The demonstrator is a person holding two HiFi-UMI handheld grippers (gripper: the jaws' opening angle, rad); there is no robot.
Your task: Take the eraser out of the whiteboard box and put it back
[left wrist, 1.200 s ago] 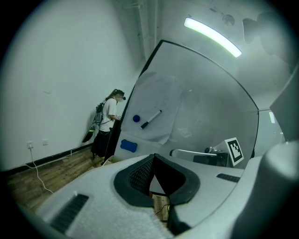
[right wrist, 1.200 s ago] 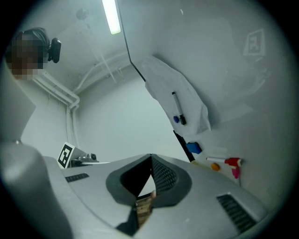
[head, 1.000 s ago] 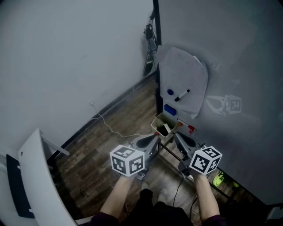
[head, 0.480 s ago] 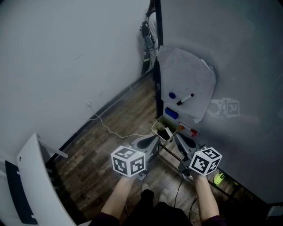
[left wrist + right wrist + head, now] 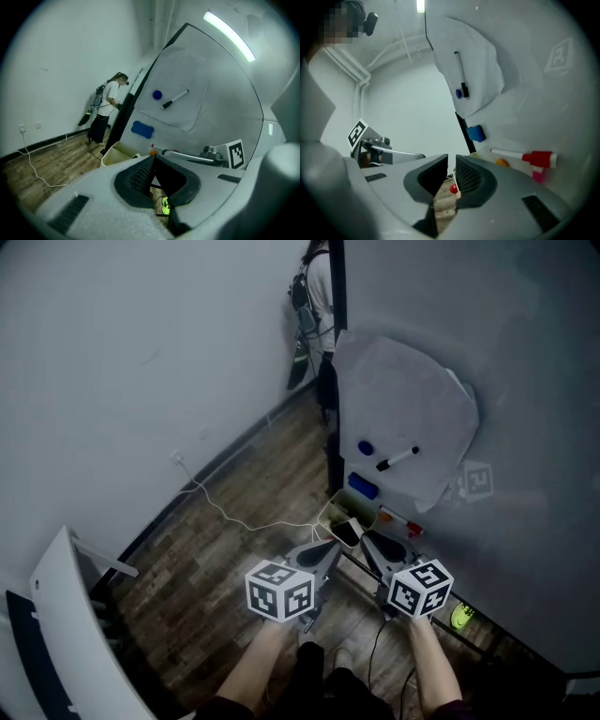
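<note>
Right tool (image 5: 451, 160) lower, eraser (image 5: 346, 532) just ahead

The box (image 5: 328, 514) hides most of the dark eraser (image 5: 346, 532), and the top edge cuts off the distant person (image 5: 314, 279).

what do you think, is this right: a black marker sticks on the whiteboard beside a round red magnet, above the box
Not quite. The round magnet is blue, not red, as the head view shows. The rest holds: the black marker sticks on the whiteboard beside it, above the box.
</note>
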